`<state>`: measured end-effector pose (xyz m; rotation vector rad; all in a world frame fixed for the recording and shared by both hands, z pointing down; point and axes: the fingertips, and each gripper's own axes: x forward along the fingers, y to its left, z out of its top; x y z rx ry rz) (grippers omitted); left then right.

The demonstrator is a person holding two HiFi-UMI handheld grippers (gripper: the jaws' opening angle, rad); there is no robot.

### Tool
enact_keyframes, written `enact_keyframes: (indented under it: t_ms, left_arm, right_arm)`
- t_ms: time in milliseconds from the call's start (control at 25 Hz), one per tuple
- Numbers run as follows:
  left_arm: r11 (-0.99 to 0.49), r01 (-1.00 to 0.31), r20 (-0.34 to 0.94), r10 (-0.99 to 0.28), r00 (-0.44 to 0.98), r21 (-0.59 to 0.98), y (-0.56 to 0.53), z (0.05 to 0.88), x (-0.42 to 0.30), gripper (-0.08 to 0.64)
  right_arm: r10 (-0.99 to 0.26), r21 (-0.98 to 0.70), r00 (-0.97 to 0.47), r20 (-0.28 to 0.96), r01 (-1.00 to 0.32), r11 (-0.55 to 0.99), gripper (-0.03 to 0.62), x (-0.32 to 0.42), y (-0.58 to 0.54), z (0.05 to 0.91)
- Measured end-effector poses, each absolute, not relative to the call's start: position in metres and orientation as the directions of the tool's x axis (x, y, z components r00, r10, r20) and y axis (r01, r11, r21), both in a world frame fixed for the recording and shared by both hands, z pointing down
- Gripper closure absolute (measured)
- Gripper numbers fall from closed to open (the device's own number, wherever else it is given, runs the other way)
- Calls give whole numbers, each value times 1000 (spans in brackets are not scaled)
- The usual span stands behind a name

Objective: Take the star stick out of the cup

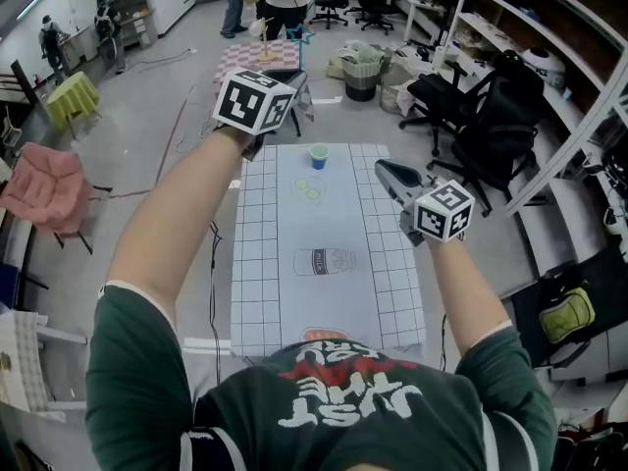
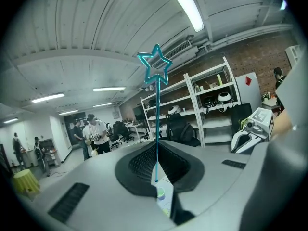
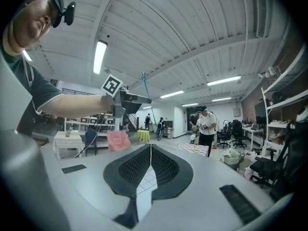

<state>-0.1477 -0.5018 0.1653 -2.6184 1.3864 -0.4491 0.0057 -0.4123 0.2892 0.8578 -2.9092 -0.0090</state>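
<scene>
Rising toward 12 o'clock from between the pads of your left gripper (image 2: 157, 163), the star stick (image 2: 155, 69) is a thin teal rod with an open star outline at its top. Those jaws are nearly together, pinching the rod close to its lower end, and the rod stands on the jaws' centre line, roughly upright in the left gripper view. In the head view only the star itself peeks out, at about 1 o'clock from the marker cube on that gripper.

The stick is well clear of the cup (image 1: 319, 155). The small blue cup stands upright on the far part of the checked mat (image 1: 260, 263), at roughly 5 o'clock from your left gripper in the head view. Through the slit under the rod's lower end, the left gripper view shows the cup's rim at 6 o'clock. Two pale green rounds (image 1: 307, 189) lie on the mat just on the near side of the cup.

Your right gripper (image 1: 391, 173) hangs over the mat's right edge, at about 4 o'clock from the cup. Its jaws meet at the tips with nothing between them. Its own view shows the left gripper at 10 o'clock, raised high with the stick.
</scene>
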Motion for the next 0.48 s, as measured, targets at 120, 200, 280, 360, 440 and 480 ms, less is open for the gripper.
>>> enact_keyframes:
  t_ms: [120,200,280,360,440,480]
  left_arm:
    - [-538,-798,196,-843,501,-272,-479,155,-125,543]
    - [-523,-807,194,-852,486,-275,-462,150,-105,541]
    - [-510,-814,189,-860,474,-277,-442,146,-84,543]
    - [-499,-823,187,-866,464,-272,-423,148,-66,543]
    - [-488,-833,188,-872,452,-259,-406,154,-51,543]
    - [-482,-840,189,-875,446,-250,-397,158,-46,542]
  right_arm:
    - [-510,46,-856,89,-508,860,558,32,-394,280]
    - [-481,49,-872,92,-479,877,558,51,-381,276]
    - [-447,60,-888,108,-443,895,558,68,-368,276]
    - [-413,74,-902,129,-406,911,558,85,-355,279]
    - [-387,78,-912,138,-380,922,558,103,-346,282]
    - [-376,77,-916,139,-368,926,558,111,-342,283]
